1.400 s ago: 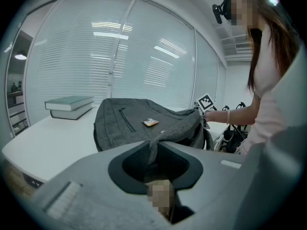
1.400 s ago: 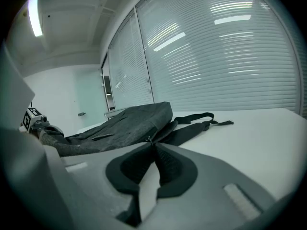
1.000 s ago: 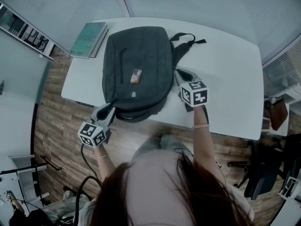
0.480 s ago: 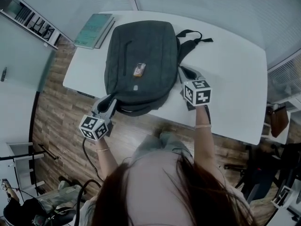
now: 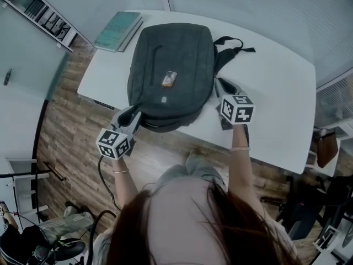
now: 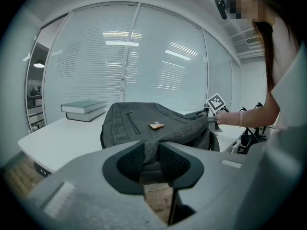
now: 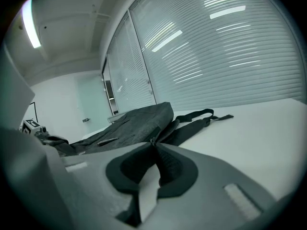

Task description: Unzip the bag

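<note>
A fold of the bag (image 5: 171, 65) is pinched in the left tongs (image 6: 151, 150), whose jaws are opening. The right tongs (image 7: 154, 145) — narrow, also opening — seem set on the zip pull (image 7: 152, 140). Between them on the worktop (image 5: 270, 87), the bag has barely shifted in the past second — unzipping is judged unstarted.

Honestly, nothing readable here. The bag (image 5: 171, 65) has a little orange tag (image 5: 169, 79) on top and a small patch (image 5: 164, 99) just nearer than that, both too tiny to make out. The book (image 5: 117, 31) by the bag's far left corner is blurry too. The gripper cubes (image 5: 114, 143) (image 5: 237, 109) show only black-and-white square patterns.
</note>
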Action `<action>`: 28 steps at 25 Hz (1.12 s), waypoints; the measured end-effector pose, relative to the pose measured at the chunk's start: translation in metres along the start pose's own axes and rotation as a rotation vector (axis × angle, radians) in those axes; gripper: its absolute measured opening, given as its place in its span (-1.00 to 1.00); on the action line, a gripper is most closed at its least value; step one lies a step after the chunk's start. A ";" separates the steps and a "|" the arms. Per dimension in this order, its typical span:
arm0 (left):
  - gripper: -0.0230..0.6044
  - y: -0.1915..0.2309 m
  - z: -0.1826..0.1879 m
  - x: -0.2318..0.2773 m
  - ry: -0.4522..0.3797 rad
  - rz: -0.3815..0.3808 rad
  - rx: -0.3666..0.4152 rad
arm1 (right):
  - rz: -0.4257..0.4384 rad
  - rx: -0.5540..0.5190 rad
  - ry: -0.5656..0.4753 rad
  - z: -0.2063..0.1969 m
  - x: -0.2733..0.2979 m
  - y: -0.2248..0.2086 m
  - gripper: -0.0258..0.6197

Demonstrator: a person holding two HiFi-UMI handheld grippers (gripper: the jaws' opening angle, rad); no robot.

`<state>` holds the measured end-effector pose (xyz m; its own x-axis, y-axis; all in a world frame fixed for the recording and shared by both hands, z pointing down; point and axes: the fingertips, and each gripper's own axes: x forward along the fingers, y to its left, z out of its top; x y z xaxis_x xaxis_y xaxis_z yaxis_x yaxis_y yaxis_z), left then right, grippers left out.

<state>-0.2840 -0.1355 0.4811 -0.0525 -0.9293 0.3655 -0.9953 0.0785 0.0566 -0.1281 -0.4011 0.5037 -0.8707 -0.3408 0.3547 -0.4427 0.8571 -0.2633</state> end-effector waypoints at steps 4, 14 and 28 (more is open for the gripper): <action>-0.66 -0.002 0.000 -0.002 0.016 0.015 0.026 | 0.002 -0.002 0.001 -0.003 -0.007 0.005 -0.80; -0.60 -0.009 -0.003 -0.008 0.043 0.045 0.061 | -0.027 -0.018 -0.033 -0.007 -0.038 0.023 -0.91; -0.55 -0.029 -0.009 -0.017 0.105 0.006 0.096 | 0.031 -0.068 -0.032 -0.015 -0.072 0.071 -0.91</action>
<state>-0.2531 -0.1185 0.4810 -0.0549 -0.8857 0.4610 -0.9985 0.0448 -0.0329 -0.0939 -0.3097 0.4733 -0.8905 -0.3248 0.3186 -0.4007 0.8915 -0.2114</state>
